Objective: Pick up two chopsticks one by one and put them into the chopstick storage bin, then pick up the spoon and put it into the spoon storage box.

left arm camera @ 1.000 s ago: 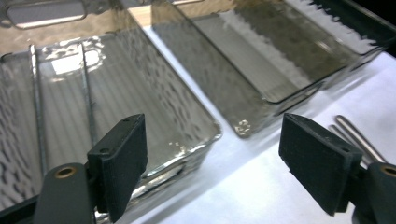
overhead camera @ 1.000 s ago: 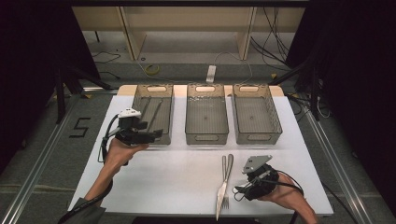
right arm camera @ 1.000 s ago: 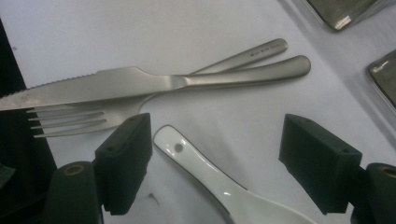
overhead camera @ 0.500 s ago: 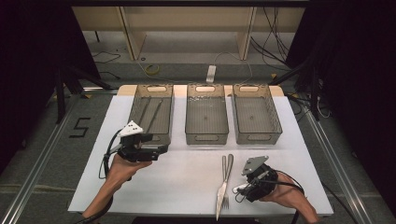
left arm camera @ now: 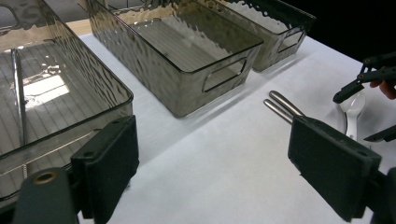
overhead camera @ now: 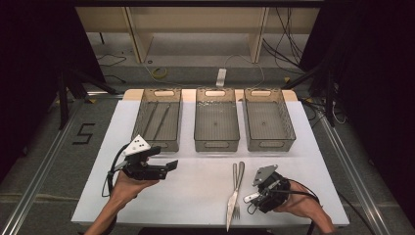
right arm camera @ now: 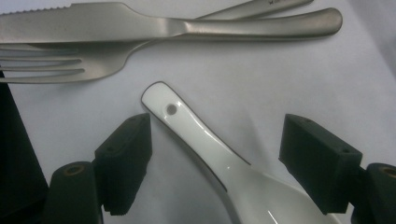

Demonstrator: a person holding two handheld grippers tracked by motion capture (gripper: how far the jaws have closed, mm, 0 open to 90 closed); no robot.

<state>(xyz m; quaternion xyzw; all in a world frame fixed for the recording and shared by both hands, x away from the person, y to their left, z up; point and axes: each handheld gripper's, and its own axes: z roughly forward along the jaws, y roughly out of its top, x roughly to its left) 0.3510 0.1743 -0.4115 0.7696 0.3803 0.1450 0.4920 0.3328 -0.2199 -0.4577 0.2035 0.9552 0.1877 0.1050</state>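
Observation:
My left gripper (overhead camera: 171, 165) (left arm camera: 210, 140) hovers over the white table in front of the left bin (overhead camera: 159, 145). Its jaws have just been opening and stand open with nothing between them. My right gripper (overhead camera: 250, 198) (right arm camera: 219, 140) is low at the front right, open. Its jaws flank the handle of a white ceramic spoon (right arm camera: 201, 140) (left arm camera: 352, 107) without pressing on it. A steel knife (right arm camera: 93, 21) and fork (right arm camera: 70, 65) lie side by side just left of that spoon (overhead camera: 236, 188).
Three smoky plastic bins stand in a row at the back: the left one holds thin metal utensils (overhead camera: 159, 117), while the middle (overhead camera: 216, 145) and right (overhead camera: 270, 145) bins look empty. The white table (overhead camera: 195, 196) ends close behind my hands.
My left gripper has drawn back from the left bin toward the table's front and a little right. The right gripper has stayed over the spoon.

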